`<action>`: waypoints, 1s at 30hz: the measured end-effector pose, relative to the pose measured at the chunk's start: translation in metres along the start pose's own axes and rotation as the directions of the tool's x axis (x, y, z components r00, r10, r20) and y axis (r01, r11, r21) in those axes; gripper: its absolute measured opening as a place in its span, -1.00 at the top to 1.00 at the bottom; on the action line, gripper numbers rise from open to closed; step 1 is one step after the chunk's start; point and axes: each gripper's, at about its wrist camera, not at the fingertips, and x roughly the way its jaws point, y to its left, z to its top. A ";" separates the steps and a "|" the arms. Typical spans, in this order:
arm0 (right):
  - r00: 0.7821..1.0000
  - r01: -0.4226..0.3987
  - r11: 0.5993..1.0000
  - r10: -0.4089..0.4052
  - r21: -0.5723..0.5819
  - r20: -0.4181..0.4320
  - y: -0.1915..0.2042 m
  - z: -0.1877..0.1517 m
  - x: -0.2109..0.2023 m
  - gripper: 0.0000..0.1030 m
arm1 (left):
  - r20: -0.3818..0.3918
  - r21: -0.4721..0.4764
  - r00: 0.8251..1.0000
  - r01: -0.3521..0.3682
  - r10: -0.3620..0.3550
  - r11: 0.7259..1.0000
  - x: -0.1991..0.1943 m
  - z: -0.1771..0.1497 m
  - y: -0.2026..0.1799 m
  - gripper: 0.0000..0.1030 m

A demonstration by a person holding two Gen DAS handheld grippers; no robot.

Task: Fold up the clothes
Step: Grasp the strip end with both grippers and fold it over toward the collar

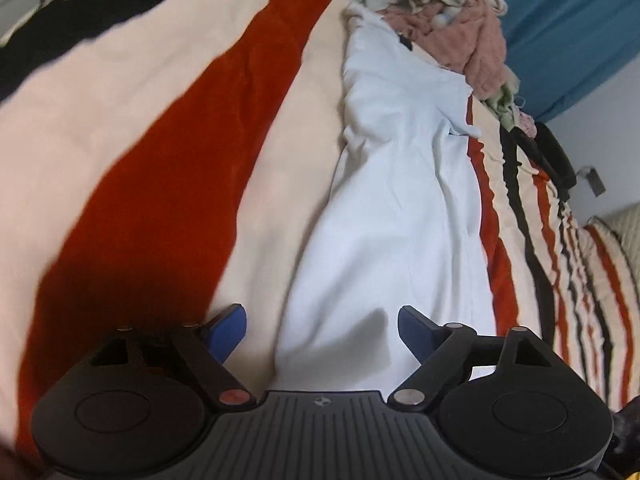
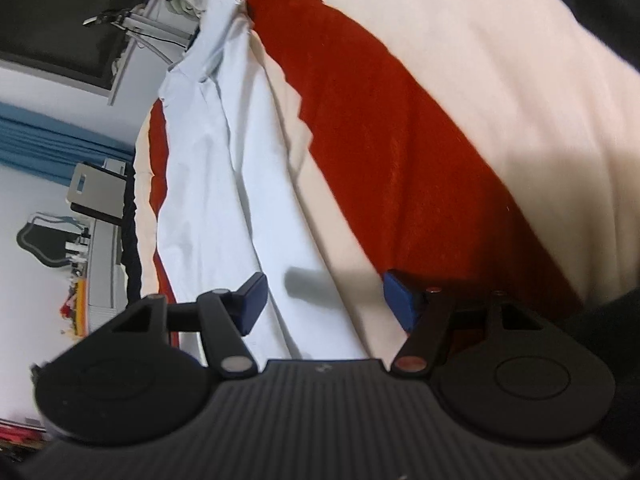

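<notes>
A pale blue garment (image 1: 404, 208) lies stretched lengthwise on a bed with a cream, red and black striped blanket (image 1: 160, 152). My left gripper (image 1: 322, 330) is open, its blue fingertips spread just above the garment's near end, holding nothing. In the right wrist view the same garment (image 2: 216, 184) runs along the left side of the blanket (image 2: 460, 92). My right gripper (image 2: 324, 302) is open and empty, hovering over the garment's near edge and the cream stripe beside it.
A heap of other clothes, pink (image 1: 468, 36) and pale green, lies at the garment's far end. A blue curtain (image 1: 568, 28) and a striped pillow (image 1: 616, 264) are to the right. The bed edge, a grey chair (image 2: 100, 192) and a wall lie left in the right wrist view.
</notes>
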 end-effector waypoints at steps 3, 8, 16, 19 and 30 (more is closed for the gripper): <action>0.999 -0.006 1.000 0.005 -0.025 -0.036 0.002 -0.003 0.003 -0.30 | -0.020 -0.050 0.999 0.031 -0.032 0.998 -0.004 -0.008 0.006 -0.54; 0.997 -0.008 0.991 -0.003 -0.136 -0.078 0.013 -0.012 0.004 -0.20 | -0.042 -0.094 0.999 0.028 -0.032 0.995 -0.010 -0.017 0.013 -0.11; 0.991 0.010 0.981 -0.035 -0.192 -0.131 0.019 -0.027 0.005 0.17 | -0.126 -0.166 0.990 0.038 -0.059 0.985 -0.009 -0.031 0.023 0.21; 0.990 0.014 0.982 -0.040 -0.191 -0.132 0.019 -0.034 0.005 0.23 | -0.155 -0.149 0.986 0.037 -0.060 0.988 -0.004 -0.031 0.020 0.44; 0.989 -0.131 0.980 0.139 -0.150 0.045 0.031 -0.033 -0.041 0.85 | 0.064 -0.195 0.945 0.327 -0.321 0.925 -0.038 -0.021 0.019 0.94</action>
